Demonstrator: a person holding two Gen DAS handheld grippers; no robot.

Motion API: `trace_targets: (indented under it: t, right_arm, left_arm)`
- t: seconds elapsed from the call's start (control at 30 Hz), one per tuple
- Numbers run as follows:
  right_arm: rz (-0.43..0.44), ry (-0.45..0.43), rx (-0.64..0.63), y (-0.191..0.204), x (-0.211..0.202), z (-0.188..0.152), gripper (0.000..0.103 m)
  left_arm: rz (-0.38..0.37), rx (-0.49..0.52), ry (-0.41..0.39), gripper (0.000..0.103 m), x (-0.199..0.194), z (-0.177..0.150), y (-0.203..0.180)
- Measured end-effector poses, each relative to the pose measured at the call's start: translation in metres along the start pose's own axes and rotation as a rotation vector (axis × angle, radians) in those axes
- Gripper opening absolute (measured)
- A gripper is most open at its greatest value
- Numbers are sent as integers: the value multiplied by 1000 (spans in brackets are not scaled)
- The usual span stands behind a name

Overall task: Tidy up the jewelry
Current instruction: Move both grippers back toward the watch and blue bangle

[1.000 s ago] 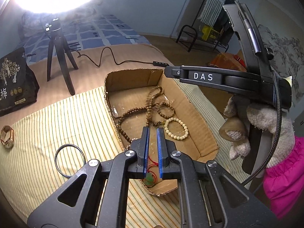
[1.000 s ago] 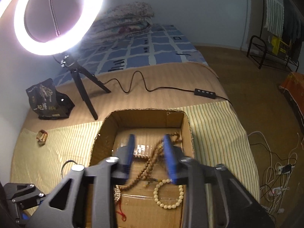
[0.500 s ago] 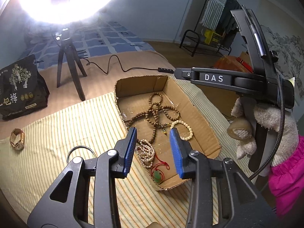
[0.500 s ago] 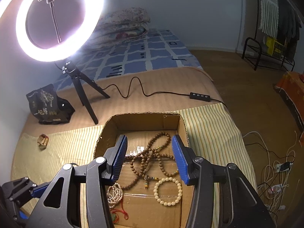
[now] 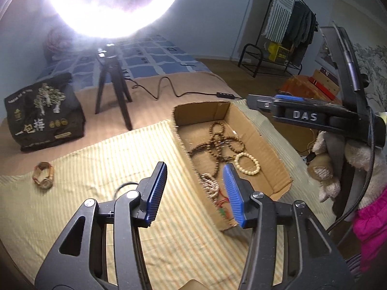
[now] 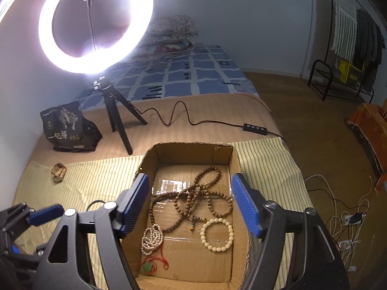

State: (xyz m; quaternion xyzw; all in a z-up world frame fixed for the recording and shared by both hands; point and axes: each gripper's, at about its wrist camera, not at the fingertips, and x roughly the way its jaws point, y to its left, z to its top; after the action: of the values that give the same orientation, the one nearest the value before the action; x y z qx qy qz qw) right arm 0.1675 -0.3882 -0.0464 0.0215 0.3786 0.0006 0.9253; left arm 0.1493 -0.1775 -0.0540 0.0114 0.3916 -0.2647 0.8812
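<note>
Left tongs (image 5: 194, 188): spreading at this moment, nothing between the blue pads; poised over the near left wall of the cardboard box (image 5: 273, 149).
Right tongs (image 6: 193, 200): spreading wide, nothing between the pads; poised over the box (image 6: 238, 166) interior.
Box contents: brown bead strand (image 6: 196, 198) tangled mid-floor; cream bead bracelet (image 6: 217, 234) just beside it, toward the near right; pale small-bead string (image 6: 151, 238) near left; green pendant on red cord (image 6: 147, 267) in the near left corner.
Outside box: watch (image 5: 44, 175) lying on the striped cloth (image 5: 96, 169), well left of the box; thin dark ring (image 5: 124, 185) on the cloth, partly hidden behind the left tongs.
Bed, far side: ring light (image 6: 95, 24) on tripod, lit; black printed bag (image 6: 69, 126) left of it.
Person: fuzzy glove (image 5: 326, 169) and pink sleeve (image 5: 373, 224) at the right edge of the left view.
</note>
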Motion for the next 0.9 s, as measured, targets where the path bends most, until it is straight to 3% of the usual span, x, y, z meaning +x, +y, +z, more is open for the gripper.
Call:
trace_targets:
  t: [0.1,0.4,0.53,0.9]
  right_arm:
    - [4,-9,-6,5,-6,-1,75]
    - [75,-28,-53,37,-25,-12,77]
    - [124,-25,-87,59,-31,-21,78]
    - [226,38,-167,123,-16,-47,78]
  left_arm:
    - [18,-1,-8,58,-9,-3,12]
    - [79,-83,-34,60,-45,-11,70]
    - [112,-130,-52,69,-58,-16,97]
    - [199,-239,-51,70,-74,-29,161]
